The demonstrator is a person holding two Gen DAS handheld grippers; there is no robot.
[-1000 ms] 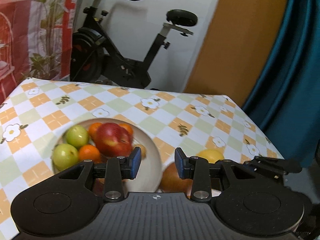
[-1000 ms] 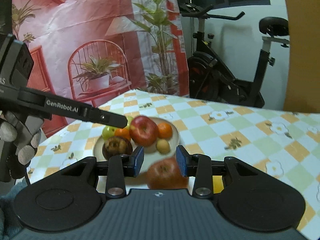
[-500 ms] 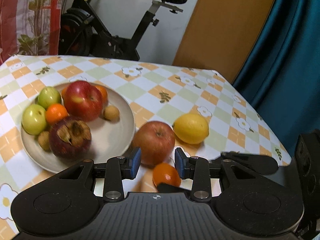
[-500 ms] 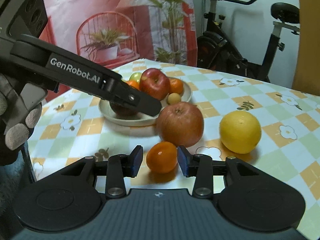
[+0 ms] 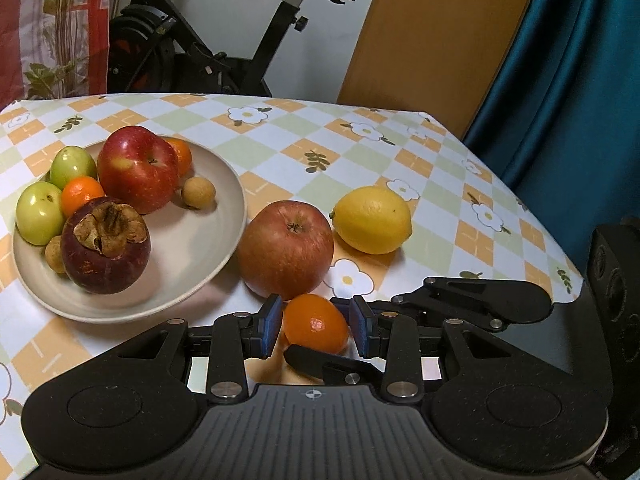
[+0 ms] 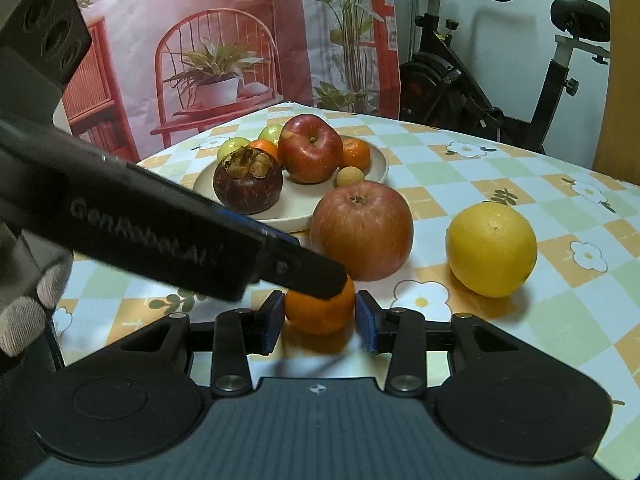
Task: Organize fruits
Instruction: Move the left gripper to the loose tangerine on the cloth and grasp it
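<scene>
Both grippers have dropped to the near tangerine (image 6: 318, 312); the right gripper (image 6: 319, 322) brackets it unclenched, and the left gripper (image 5: 314, 326) likewise, ready for plating.

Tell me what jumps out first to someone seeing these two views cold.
A small orange tangerine on the checked tablecloth sits right between the blue pads of the right gripper, with the left gripper crowding in on the same fruit. Just beyond lie a big red apple and a yellow lemon. To their left, a beige plate is heaped with fruit, a dark mangosteen at the front.
</scene>
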